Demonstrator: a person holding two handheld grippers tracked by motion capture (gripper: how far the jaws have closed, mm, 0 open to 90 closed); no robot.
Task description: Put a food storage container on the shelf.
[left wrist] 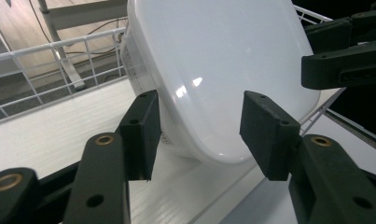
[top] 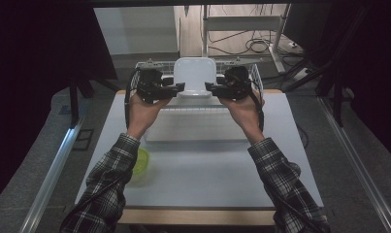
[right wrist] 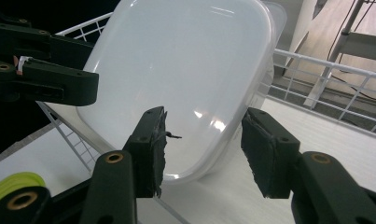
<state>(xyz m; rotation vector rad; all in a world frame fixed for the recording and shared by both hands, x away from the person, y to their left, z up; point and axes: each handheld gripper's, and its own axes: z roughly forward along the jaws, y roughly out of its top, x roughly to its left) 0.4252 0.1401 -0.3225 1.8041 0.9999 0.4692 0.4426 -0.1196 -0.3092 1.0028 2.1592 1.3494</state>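
Observation:
A white plastic container (top: pixel 195 73) stands on edge, tilted, in a white wire rack (top: pixel 255 73) at the far side of the table. My left gripper (top: pixel 178 88) points at its lower left corner and my right gripper (top: pixel 210 88) at its lower right corner. In the left gripper view the open left gripper (left wrist: pixel 199 130) straddles the rounded bottom edge of the container (left wrist: pixel 213 70), with gaps on both sides. In the right gripper view the right gripper (right wrist: pixel 206 144) is open in the same way around the container (right wrist: pixel 176 70).
The wire rack (left wrist: pixel 59 60) sits on a white ribbed drain tray (top: pixel 198 128). A yellow-green bowl (top: pixel 142 162) lies at the near left of the grey table (top: pixel 207 179), partly under the left sleeve. Shelving and cables stand beyond the table.

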